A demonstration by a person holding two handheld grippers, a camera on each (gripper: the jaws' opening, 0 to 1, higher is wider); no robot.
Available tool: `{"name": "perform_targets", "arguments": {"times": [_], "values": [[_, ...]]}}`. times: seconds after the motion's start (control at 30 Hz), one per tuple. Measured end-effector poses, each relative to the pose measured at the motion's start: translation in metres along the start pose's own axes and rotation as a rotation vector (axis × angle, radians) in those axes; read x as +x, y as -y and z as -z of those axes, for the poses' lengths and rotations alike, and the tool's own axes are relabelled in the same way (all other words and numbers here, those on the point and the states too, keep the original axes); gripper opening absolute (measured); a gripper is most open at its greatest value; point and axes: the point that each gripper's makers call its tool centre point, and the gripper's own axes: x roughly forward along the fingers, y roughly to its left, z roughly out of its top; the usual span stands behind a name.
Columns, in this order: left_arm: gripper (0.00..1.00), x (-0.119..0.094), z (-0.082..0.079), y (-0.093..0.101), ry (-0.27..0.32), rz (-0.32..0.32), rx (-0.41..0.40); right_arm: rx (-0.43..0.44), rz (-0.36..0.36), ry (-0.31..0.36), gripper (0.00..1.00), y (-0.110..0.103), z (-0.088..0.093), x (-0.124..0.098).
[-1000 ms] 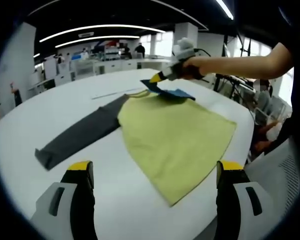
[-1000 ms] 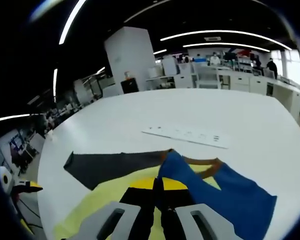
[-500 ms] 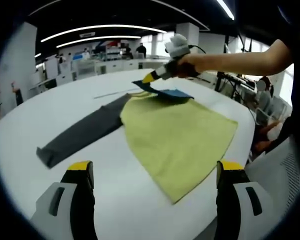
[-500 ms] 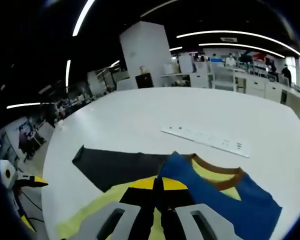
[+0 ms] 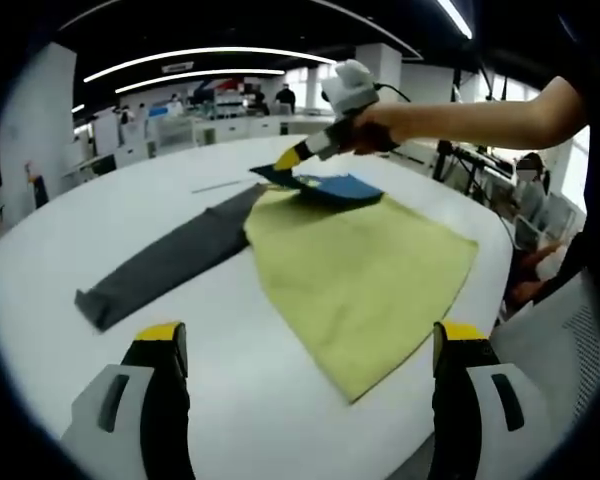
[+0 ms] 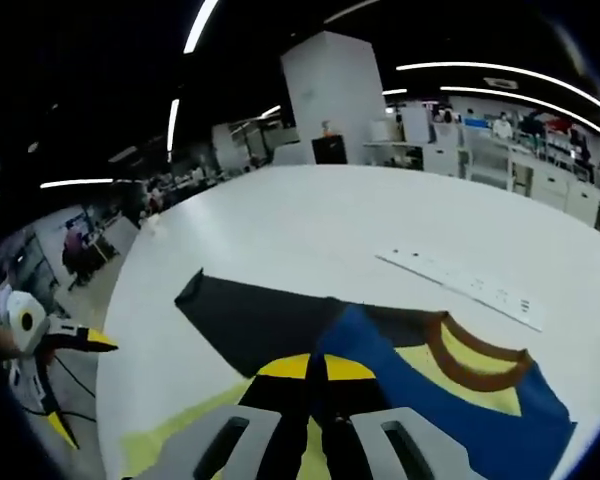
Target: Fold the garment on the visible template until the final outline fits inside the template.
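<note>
Right tool (image 5: pixel 288 157) has lifted the one garment's (image 5: pixel 365 275) blue part (image 6: pixel 450 425) higher.

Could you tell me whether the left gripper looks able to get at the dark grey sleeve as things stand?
Probably yes: the left gripper is open and empty, and the dark grey sleeve lies flat on the white table ahead with nothing in between.

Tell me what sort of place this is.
Probably an open-plan lab or office: long ceiling light strips, rows of white desks with people behind, and a big white table holding the garment.
</note>
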Motion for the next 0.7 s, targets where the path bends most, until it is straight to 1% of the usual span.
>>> {"name": "perform_targets", "arguments": {"times": [0.1, 0.2, 0.4, 0.53, 0.6, 0.7], "values": [[0.99, 0.000, 0.001, -0.001, 0.001, 0.001, -0.001, -0.030, -0.026, -0.017, 0.00, -0.009, 0.005, 0.003], [0.99, 0.000, 0.002, -0.001, -0.003, 0.001, 0.000, -0.030, -0.047, -0.028, 0.00, -0.016, 0.010, 0.005], [0.99, -0.001, 0.003, -0.002, -0.004, 0.000, 0.003, -0.026, -0.043, -0.047, 0.00, -0.019, 0.021, 0.014], [0.99, -0.001, 0.004, -0.002, -0.008, 0.000, 0.005, 0.007, -0.028, -0.049, 0.00, -0.018, 0.026, 0.021], [0.99, -0.001, 0.002, -0.002, -0.005, 0.000, 0.005, 0.019, -0.009, -0.054, 0.00, -0.016, 0.032, 0.024], [0.99, -0.001, 0.001, -0.001, -0.002, 0.001, 0.008, 0.077, -0.005, -0.054, 0.00, -0.019, 0.038, 0.029]]}}
